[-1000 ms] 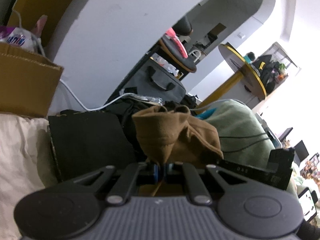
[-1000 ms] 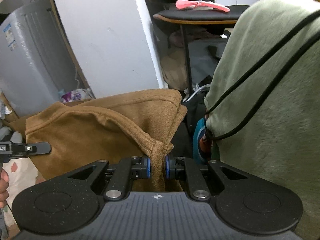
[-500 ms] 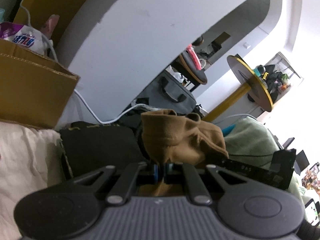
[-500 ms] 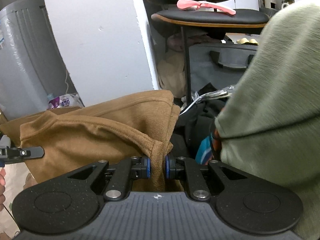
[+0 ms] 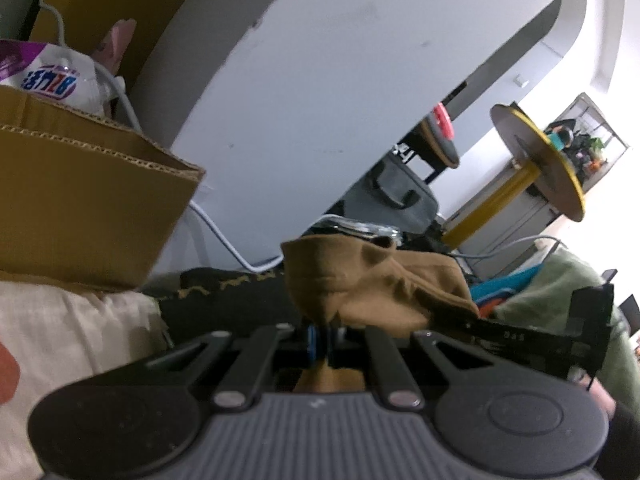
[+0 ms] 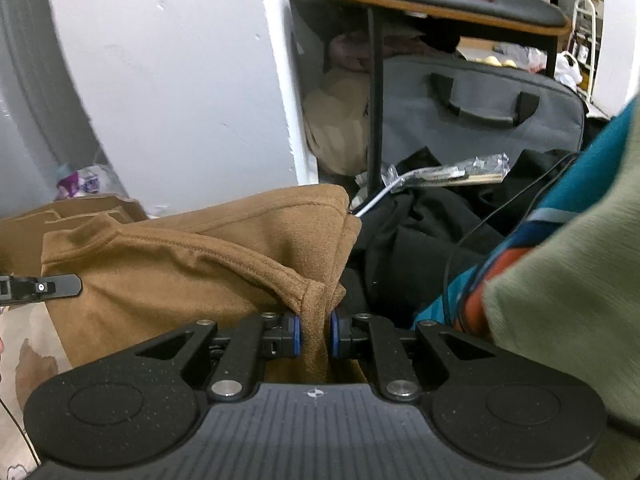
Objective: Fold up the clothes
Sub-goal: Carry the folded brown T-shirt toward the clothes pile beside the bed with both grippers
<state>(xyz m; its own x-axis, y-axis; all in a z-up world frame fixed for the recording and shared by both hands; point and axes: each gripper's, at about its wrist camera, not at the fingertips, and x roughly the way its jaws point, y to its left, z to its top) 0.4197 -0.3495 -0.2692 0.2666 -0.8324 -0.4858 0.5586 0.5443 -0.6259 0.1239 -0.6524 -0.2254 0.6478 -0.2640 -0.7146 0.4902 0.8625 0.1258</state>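
Evidently, the tan-brown fleece garment [image 6: 192, 272] hung bunched between both tools, lifted over a black cloth pile [image 6: 408, 248]. The right tool [image 6: 315, 340] pinched a hemmed fold of it between blue-edged pads. The left tool [image 5: 320, 344] was pressed nearly together on another gathered edge of the same garment [image 5: 360, 280]. A corrugated cardboard box [image 5: 80, 208] stood to the left on a cream patterned sheet [image 5: 60, 328]. A grey fabric bag with black handles [image 6: 480, 116] lay behind, against a white wall [image 6: 180, 80].
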